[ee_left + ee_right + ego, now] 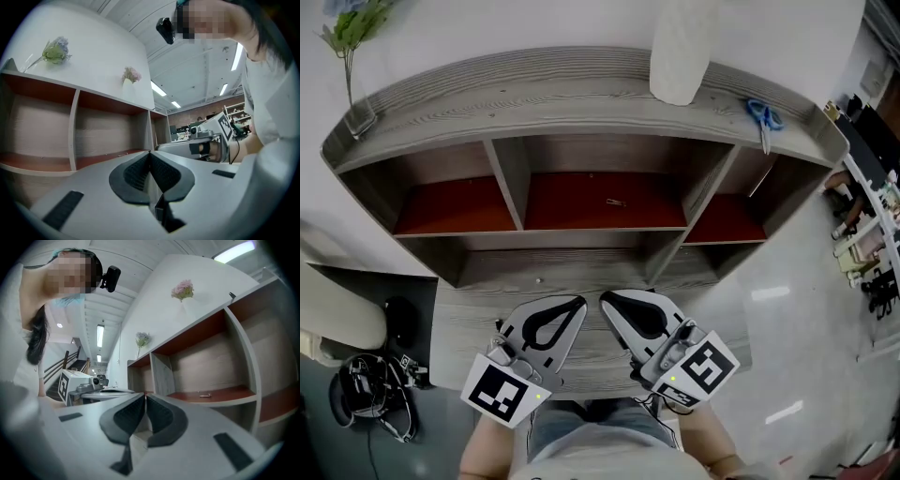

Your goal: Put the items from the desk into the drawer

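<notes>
head view: left gripper (577, 302) and right gripper (606, 298) hover side by side over the desk (478, 309), tips near each other. blue scissors (764, 116) lie on the top shelf at the right, and a small pale item (616, 202) lies in the middle compartment.
left gripper view: jaws pressed together, nothing between them.
right gripper view: jaws meet at the tips, empty; the small pale item (205, 395) lies on the red shelf beyond.
</notes>
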The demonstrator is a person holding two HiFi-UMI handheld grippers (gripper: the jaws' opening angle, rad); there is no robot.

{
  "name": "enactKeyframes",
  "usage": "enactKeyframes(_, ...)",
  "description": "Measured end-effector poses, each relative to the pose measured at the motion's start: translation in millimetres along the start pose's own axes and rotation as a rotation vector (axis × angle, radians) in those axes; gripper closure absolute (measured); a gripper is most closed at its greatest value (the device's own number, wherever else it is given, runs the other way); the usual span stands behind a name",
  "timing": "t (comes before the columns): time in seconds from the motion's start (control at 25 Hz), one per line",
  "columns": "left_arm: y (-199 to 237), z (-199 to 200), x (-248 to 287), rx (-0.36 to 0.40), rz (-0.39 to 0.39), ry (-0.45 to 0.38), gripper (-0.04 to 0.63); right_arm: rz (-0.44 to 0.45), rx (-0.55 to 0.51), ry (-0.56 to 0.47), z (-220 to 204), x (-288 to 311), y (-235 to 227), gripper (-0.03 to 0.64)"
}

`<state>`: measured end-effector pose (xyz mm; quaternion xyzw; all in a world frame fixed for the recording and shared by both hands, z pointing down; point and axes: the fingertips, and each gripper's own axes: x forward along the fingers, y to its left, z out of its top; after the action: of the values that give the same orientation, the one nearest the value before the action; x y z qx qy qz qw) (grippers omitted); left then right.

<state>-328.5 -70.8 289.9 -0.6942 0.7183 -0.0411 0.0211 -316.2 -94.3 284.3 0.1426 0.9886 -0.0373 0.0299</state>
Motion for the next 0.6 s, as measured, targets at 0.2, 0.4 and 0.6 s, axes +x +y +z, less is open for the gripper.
enactKeyframes(0.2, 8, -9, 15, -0.014, -0.048, 0.019, 0.584, -0.033, 0.007, 0.028, -6, 12, -18, 0.606)
enactKeyframes(0.4, 22, -10, 28, -0.034, -0.122, 0.011, 0.584, -0.132, -0.012, 0.065, -2, 23, -47, 0.606)
enactKeyframes(0.6, 31, -12, 36, -0.013, -0.225, 0.006, 0.584, -0.266, -0.084, 0.14, 5, 33, -86, 0.604)
